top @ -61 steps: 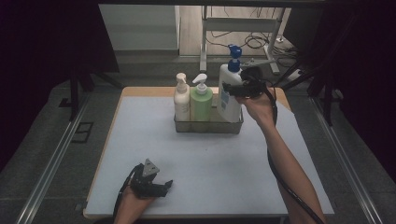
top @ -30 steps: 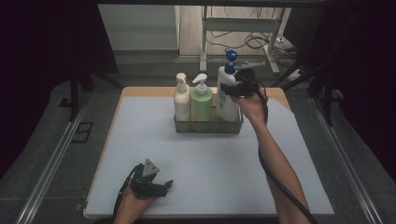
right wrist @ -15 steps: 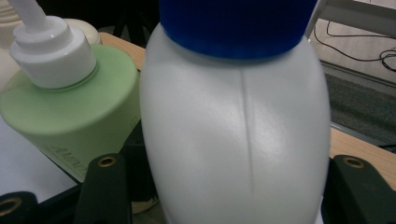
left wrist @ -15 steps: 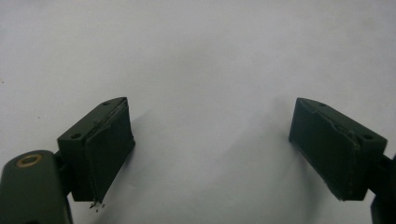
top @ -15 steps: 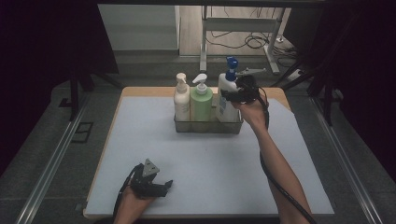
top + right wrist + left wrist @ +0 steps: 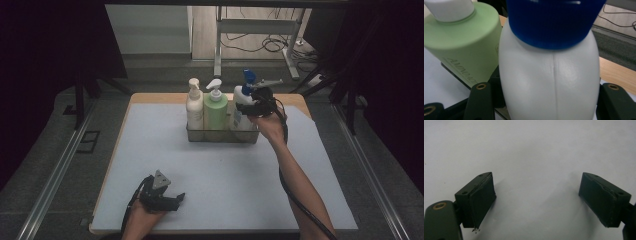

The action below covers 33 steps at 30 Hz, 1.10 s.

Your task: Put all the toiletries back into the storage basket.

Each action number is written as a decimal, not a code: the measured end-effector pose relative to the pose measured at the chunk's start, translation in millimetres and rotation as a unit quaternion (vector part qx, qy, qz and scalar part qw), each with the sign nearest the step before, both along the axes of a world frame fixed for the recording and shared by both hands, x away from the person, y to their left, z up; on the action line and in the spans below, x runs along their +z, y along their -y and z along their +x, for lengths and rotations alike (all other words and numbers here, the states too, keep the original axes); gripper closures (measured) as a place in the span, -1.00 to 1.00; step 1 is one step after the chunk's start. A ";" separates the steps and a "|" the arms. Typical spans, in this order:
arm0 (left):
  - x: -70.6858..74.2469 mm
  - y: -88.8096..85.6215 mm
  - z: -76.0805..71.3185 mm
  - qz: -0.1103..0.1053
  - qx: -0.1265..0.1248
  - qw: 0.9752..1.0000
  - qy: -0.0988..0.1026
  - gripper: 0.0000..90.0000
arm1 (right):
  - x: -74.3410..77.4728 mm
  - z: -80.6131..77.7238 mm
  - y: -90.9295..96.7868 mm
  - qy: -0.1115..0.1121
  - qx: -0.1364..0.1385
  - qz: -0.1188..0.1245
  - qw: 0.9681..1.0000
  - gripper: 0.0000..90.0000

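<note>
Right gripper (image 6: 248, 106), jaws clamped on the blue-capped white bottle (image 6: 549, 75), is seating it in the wire caddy (image 6: 222, 136) beside the green bottle (image 6: 215, 112); next: release; left gripper (image 6: 172, 199) resting, jaws apart.

Right tongs (image 6: 248, 107) straddle the rightmost bottle (image 6: 240, 111) in the tray (image 6: 222, 136); two bottles (image 6: 215, 111) stand to their left.

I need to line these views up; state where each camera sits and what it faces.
High view: above the table's near side, looking forward and down; forearms, left gripper, right gripper.
Left gripper view: on that gripper, facing the mat; open jaws.
Right gripper view: facing white bottle, clamped.
Shared: white bottle, green bottle.
</note>
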State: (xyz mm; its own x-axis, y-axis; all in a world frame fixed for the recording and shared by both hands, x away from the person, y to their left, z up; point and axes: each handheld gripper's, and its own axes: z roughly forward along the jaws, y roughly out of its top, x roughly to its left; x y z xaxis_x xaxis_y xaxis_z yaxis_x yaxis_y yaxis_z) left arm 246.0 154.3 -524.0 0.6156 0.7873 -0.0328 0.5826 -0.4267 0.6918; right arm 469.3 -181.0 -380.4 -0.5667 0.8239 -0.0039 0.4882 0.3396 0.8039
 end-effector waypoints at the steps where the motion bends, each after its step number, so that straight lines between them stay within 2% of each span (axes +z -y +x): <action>1: 0.0 0.0 0.0 0.000 0.000 1.000 0.000 -0.71 | -1.4 0.0 0.0 -0.002 0.000 -0.001 1.000 -0.10; 6: 0.0 0.0 0.0 0.000 0.000 1.000 0.000 -0.70 | -6.6 -0.7 0.0 -0.006 0.000 -0.003 1.000 -0.10; 14: 0.0 0.1 -0.1 0.000 0.000 1.000 0.000 -0.70 | -5.6 -0.6 -1.1 -0.008 0.005 -0.009 1.000 -0.13; 18: 0.0 0.1 -0.1 0.000 0.000 1.000 0.000 -0.70 | -6.5 -0.6 -3.8 -0.001 0.011 -0.015 1.000 -0.14; 28: 0.0 0.2 -0.2 0.000 0.000 1.000 0.000 -0.70 | -8.9 -3.9 2.1 0.006 0.014 -0.001 1.000 -0.26; 33: -0.1 0.3 -0.2 0.000 0.001 1.000 0.000 -0.70 | -6.5 -9.9 4.2 0.013 0.017 -0.011 1.000 -0.29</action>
State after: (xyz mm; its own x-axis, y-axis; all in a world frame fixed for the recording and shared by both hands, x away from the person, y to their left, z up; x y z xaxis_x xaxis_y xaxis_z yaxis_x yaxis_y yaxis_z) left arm 245.7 154.1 -524.0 0.6145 0.7882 -0.0337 0.5835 -0.4254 0.6917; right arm 459.4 -185.2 -387.0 -0.5939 0.8037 -0.0369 0.4550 0.3734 0.8084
